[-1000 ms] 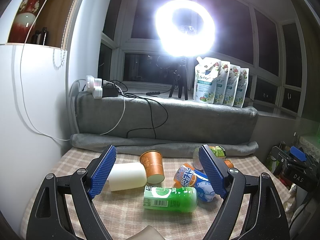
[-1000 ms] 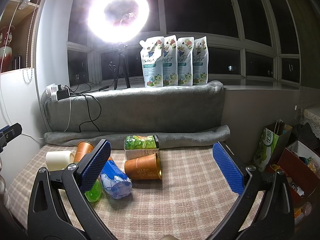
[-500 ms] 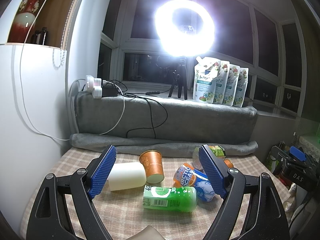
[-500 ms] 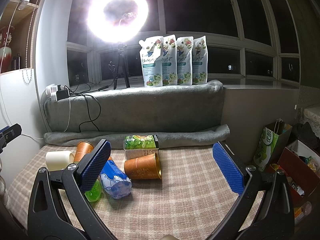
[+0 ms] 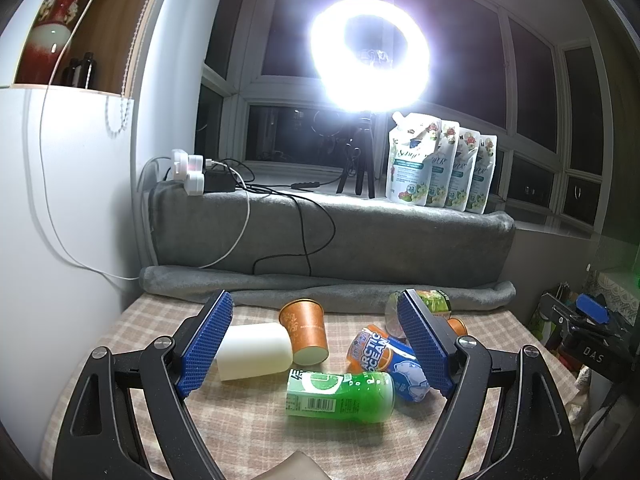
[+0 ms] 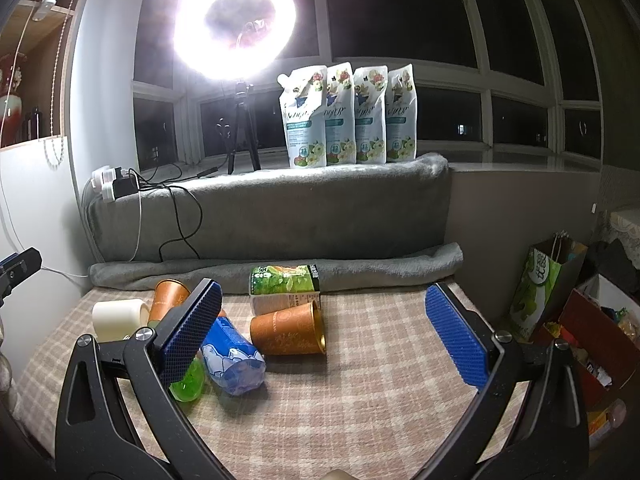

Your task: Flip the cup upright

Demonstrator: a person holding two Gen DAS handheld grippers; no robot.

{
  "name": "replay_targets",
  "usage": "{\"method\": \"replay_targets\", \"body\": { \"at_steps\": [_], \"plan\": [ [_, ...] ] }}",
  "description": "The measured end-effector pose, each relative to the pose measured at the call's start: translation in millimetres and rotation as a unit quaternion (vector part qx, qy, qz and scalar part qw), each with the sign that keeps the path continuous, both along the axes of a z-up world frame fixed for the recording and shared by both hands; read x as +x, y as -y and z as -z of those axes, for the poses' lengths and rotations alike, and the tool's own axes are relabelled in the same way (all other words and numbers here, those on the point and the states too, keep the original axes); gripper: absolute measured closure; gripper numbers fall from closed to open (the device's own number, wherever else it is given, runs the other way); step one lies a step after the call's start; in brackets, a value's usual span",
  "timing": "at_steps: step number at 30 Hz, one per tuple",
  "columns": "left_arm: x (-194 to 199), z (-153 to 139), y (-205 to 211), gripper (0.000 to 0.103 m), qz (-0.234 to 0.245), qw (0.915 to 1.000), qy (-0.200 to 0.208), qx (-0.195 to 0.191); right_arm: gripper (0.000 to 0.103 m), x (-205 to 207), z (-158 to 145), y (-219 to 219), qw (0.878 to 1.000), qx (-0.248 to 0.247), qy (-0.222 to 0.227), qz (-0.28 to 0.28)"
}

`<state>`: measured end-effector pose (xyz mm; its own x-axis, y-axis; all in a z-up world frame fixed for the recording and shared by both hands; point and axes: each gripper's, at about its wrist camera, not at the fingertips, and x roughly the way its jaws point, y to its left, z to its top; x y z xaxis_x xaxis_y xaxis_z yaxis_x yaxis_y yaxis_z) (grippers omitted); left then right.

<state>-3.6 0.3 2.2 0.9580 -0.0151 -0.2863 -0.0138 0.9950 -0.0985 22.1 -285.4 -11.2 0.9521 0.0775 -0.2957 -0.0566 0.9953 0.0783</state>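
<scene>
Two orange paper cups lie on the checked tablecloth. One orange cup (image 5: 305,331) lies on its side beside a white cup (image 5: 254,351); it also shows in the right wrist view (image 6: 168,300). The other orange cup (image 6: 289,333) lies on its side with its gold mouth facing right. The white cup (image 6: 115,317) lies on its side too. My left gripper (image 5: 316,344) is open and empty, held above the table short of the cups. My right gripper (image 6: 328,332) is open and empty, with the second orange cup showing between its fingers.
A green bottle (image 5: 340,396), a blue-and-orange Arctic Ocean bottle (image 5: 390,360) and a green-labelled carton (image 6: 285,289) lie among the cups. A grey blanket (image 6: 272,216) backs the table. Pouches (image 6: 352,116) and a ring light (image 6: 236,28) stand on the sill. Bags and boxes (image 6: 560,300) sit at right.
</scene>
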Motion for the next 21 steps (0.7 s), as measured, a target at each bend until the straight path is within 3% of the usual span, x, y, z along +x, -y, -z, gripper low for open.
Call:
{"method": "replay_targets", "body": {
  "at_steps": [15,21],
  "plan": [
    [-3.5,8.1,2.8,0.018,0.003,1.0,-0.007,-0.004,0.0,17.1,19.0,3.1,0.999,0.023,-0.037,-0.007],
    [0.3,11.2,-4.3,0.018,0.005,0.9997,-0.018,-0.015,0.0,35.3,29.1,7.1,0.995,0.064,-0.077,-0.02]
  ]
}}
